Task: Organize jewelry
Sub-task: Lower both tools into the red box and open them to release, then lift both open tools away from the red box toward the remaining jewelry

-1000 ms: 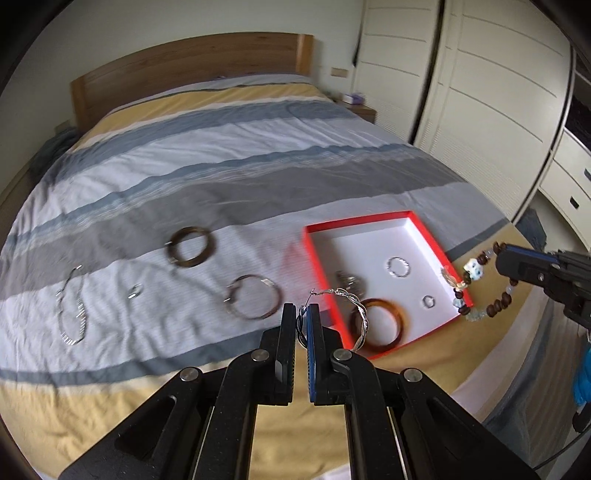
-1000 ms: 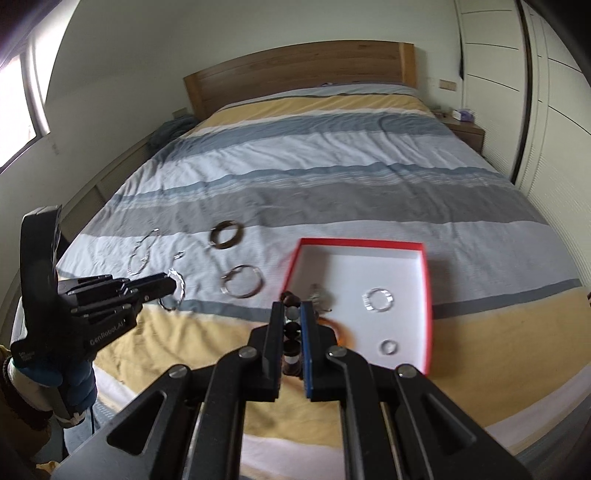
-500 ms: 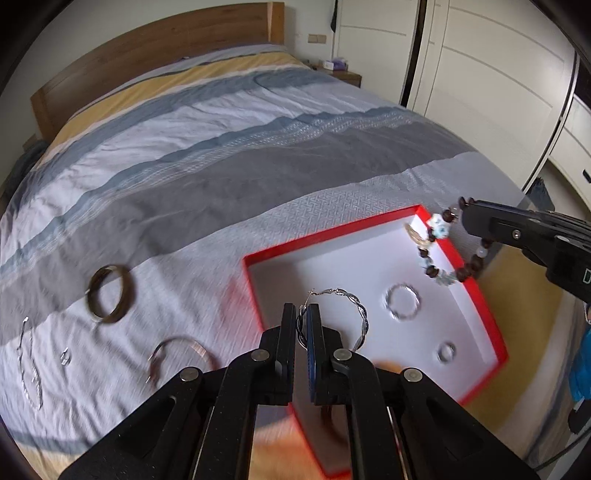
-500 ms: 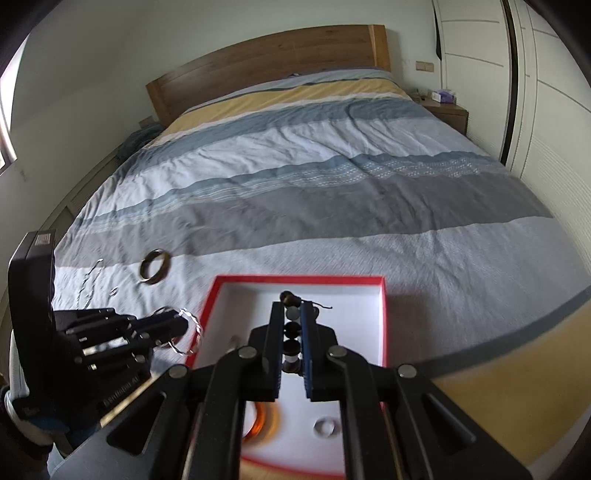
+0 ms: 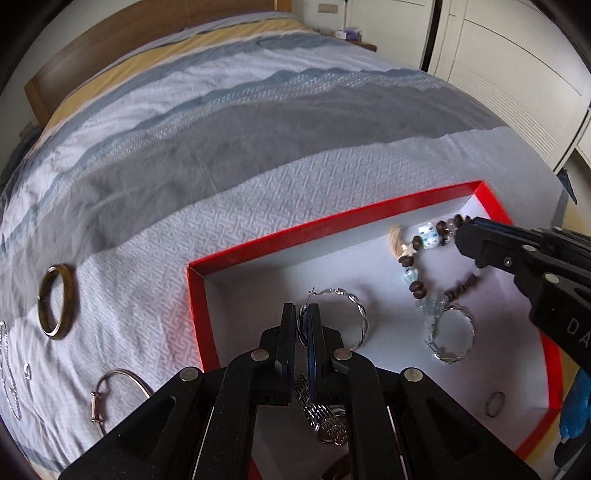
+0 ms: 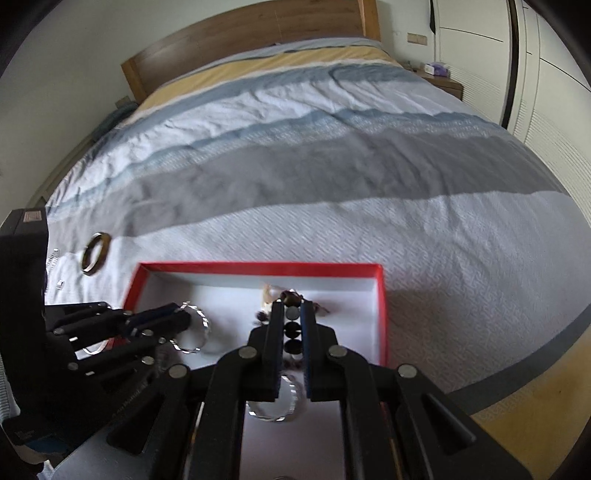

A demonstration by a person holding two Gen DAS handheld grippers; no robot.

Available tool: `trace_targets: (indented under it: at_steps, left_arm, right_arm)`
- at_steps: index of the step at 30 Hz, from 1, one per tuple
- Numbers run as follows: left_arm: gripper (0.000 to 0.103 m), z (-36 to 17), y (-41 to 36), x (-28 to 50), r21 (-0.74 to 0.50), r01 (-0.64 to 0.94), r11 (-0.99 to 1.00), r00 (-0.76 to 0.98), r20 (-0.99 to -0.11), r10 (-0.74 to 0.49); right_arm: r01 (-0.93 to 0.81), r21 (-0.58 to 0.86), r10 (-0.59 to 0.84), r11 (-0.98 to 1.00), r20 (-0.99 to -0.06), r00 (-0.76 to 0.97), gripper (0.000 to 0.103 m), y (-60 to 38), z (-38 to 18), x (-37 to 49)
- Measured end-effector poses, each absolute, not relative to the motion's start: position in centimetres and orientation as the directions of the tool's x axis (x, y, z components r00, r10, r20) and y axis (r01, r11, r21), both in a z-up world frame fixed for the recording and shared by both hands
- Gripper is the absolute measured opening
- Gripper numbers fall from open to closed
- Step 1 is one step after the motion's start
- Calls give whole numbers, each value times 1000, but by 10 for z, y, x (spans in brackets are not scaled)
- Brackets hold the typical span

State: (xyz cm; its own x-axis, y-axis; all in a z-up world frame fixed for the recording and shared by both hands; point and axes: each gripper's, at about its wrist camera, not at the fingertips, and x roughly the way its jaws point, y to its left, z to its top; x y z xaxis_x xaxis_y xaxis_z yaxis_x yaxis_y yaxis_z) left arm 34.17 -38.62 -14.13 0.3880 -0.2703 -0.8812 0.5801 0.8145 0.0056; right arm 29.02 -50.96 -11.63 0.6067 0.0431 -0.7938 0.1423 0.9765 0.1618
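Observation:
A red-rimmed white tray lies on the bed. My left gripper is shut on a twisted silver hoop and holds it over the tray's left part; the hoop also shows in the right wrist view. My right gripper is shut on a brown beaded bracelet with a white-blue charm, which hangs over the tray's far side. Inside the tray lie a silver twisted ring, a small ring and a silver mesh band.
On the bedspread left of the tray lie a brown bangle, a thin silver hoop and a silver chain. A wooden headboard is at the far end and white wardrobes stand to the right.
Both grippers have moved forward and lower over the tray with their jewelry. The bracelet now hangs inside the tray's far part and the hoop sits lower over its left part.

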Motion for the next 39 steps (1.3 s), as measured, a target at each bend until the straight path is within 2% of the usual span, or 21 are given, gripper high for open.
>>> trace_targets:
  at_steps: [8,10,12,14,20,26,31,37,39]
  left_arm:
    - [8,-141,-387,344,3,570,822,394,-879,-269]
    - [14,-140,-385,344,0,562,827,396,-878,-269]
    - [27,-140,-380,345,-17,552,834,391,-878,-277]
    - [27,-137,-377,344,-41,554,832,382,-875,-298]
    - [28,-102,-368,320,-63,573,817,428,-827,-364]
    - [28,-53,-341,286,-49,592,804,489,-771,-407]
    - [28,-16,-307,269,0,575,818,512,-780,-360]
    - [39,30,-242,245,46,508,860,591,-745,-309]
    - [47,43,-219,237,59,476,877,614,-736,-284]
  right_arm:
    - [161,141,23,977,-817,576,9,-512,-129,293]
    - [162,130,15,978,-823,567,9,-511,-129,294]
    - [172,116,0,978,-828,561,11,-510,-128,293]
    - [176,120,0,977,-825,565,14,-511,-124,289]
    - [172,115,-15,978,-791,611,24,-507,-86,262]
    - [145,115,-10,983,-749,662,26,-492,-37,223]
    - [85,104,12,991,-698,716,26,-465,11,187]
    - [37,96,33,995,-639,769,26,-432,59,152]
    - [28,91,35,996,-621,783,27,-422,73,139]
